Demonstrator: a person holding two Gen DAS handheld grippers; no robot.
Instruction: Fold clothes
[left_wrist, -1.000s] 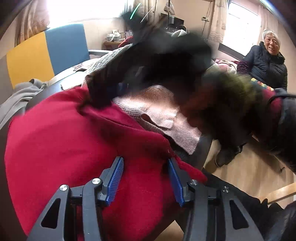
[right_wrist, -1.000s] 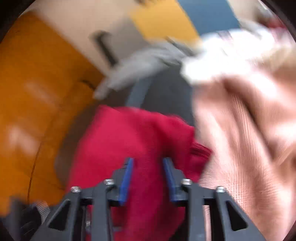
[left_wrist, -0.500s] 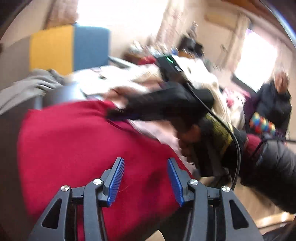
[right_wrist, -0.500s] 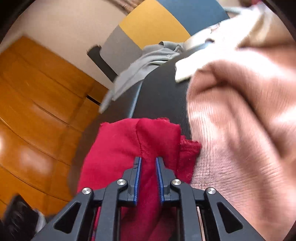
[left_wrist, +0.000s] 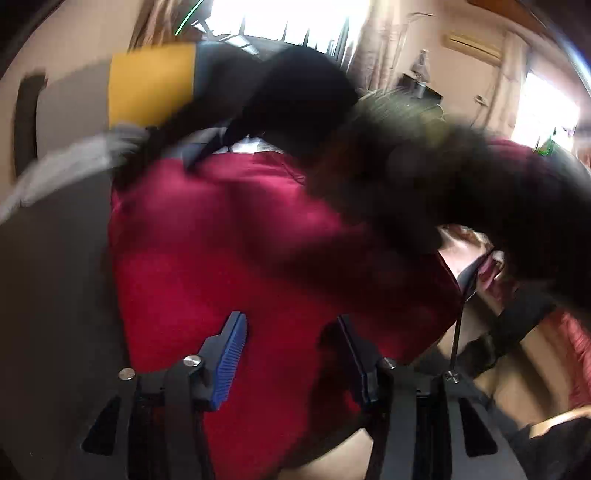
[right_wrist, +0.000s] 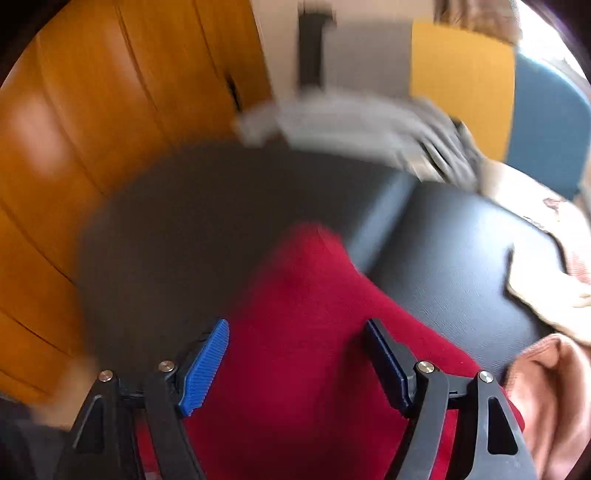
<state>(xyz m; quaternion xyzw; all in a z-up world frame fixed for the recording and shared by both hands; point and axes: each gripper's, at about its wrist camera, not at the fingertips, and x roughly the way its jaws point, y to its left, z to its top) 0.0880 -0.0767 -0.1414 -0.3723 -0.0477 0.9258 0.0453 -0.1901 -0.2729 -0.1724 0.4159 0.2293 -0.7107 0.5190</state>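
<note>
Two views split things: only my left camera catches my right sleeve (left_wrist: 436, 173) blurring across the red sweater (left_wrist: 258, 258) on the dark table (left_wrist: 55, 258); my left gripper (left_wrist: 291, 354) hovers half spread over it. Only the right shows wooden doors (right_wrist: 92, 147), grey cloth (right_wrist: 351, 122), pink knit (right_wrist: 554, 398). My right gripper (right_wrist: 295, 354), pinching red cloth a moment ago, has just been opening and stands wide, pads clear.

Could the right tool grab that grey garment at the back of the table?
Probably yes: the right tool is open and only bare dark table lies before the grey garment.
</note>
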